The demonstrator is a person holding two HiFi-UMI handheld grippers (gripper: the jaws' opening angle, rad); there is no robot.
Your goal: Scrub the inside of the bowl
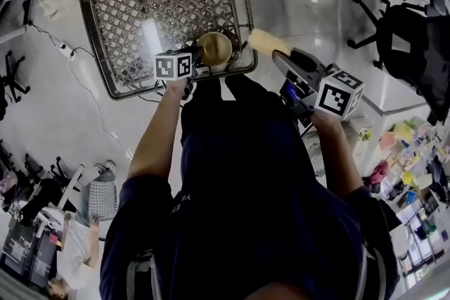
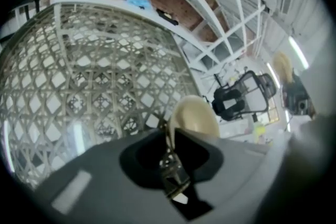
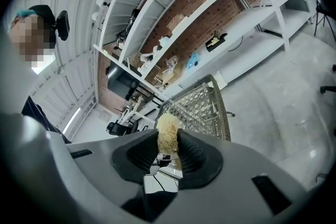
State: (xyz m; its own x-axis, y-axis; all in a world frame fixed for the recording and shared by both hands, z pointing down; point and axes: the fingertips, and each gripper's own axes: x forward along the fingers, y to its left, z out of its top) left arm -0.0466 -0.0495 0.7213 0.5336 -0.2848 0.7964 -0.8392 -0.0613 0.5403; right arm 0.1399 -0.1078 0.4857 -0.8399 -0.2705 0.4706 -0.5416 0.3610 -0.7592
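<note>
A tan bowl is held by its rim in my left gripper, over the near edge of a wire mesh tray. In the left gripper view the jaws are shut on the rim of the bowl, seen edge-on past my left gripper. My right gripper is shut on a yellow sponge, a short way right of the bowl and apart from it. The right gripper view shows the fuzzy sponge pinched between the pads of my right gripper. The bowl's inside is hidden.
The mesh tray stands on a pale floor. A black office chair is at the right, and a cable runs along the floor at the left. White shelving lines the brick wall. Another person is at the lower left.
</note>
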